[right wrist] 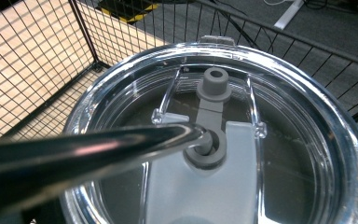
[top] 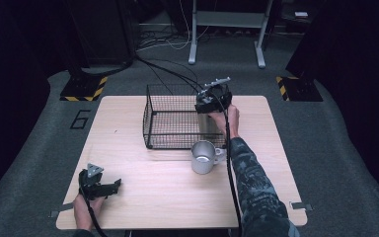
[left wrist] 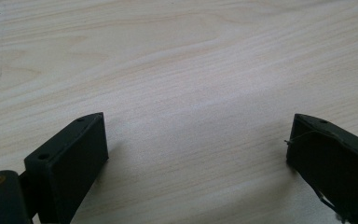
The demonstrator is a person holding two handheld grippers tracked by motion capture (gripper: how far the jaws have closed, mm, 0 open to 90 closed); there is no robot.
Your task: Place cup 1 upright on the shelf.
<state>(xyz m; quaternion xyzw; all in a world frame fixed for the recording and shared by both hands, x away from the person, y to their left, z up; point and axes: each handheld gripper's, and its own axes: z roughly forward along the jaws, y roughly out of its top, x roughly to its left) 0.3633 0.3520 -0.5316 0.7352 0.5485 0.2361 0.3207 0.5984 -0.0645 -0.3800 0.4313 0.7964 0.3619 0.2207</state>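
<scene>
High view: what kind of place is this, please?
Probably a lab or recording studio rather than a home: a pale wooden table stands on grey carpet, black cables trail across the floor, and yellow-black hazard-striped bases flank it against dark surroundings.

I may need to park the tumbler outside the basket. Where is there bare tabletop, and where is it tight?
Free: the wide strip between the left claw and the mug, and the table's left side beside the wire basket. Crowded: the basket's near right corner, where the right claw, the lidded tumbler and the mug cluster.
</scene>
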